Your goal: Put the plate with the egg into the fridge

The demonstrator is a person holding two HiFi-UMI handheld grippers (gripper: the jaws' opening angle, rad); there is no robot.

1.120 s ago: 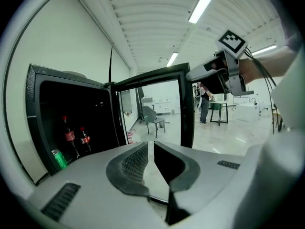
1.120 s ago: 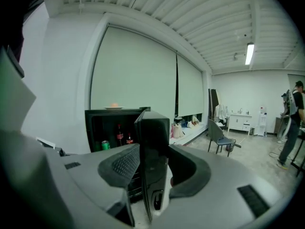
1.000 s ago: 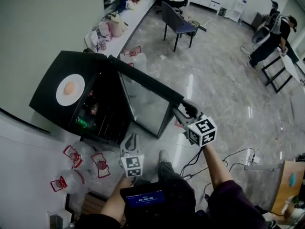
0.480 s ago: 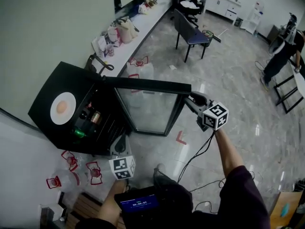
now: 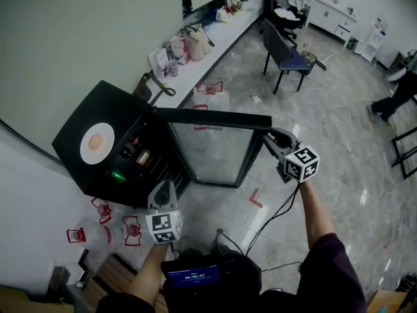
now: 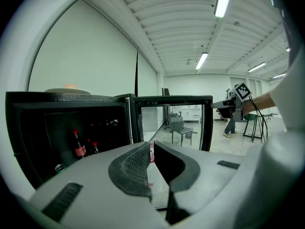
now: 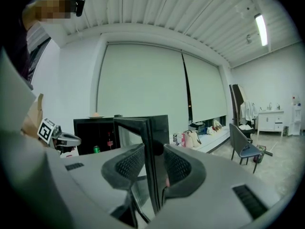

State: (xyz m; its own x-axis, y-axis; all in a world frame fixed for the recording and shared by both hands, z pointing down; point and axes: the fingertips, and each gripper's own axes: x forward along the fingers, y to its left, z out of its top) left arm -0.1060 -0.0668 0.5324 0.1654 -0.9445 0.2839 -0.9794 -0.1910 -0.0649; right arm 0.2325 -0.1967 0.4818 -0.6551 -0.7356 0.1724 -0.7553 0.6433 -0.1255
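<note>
Fridge door (image 5: pixel 215 145) swung wider; right tongs (image 5: pixel 272 135), just closing, clenched on its edge. Left tongs (image 5: pixel 163 189) released, empty; plate (image 5: pixel 105 135) on fridge top (image 5: pixel 75 126) next.

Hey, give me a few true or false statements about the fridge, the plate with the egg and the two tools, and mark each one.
1. The plate with the egg sits on top of the fridge. True.
2. The fridge door is shut. False: it stands open, and its edge is between the pads of the right tool, whose jaws have just been closing on it.
3. The left tool holds a bottle. False: nothing is between its jaws.
4. Bottles stand inside the fridge. True.
</note>
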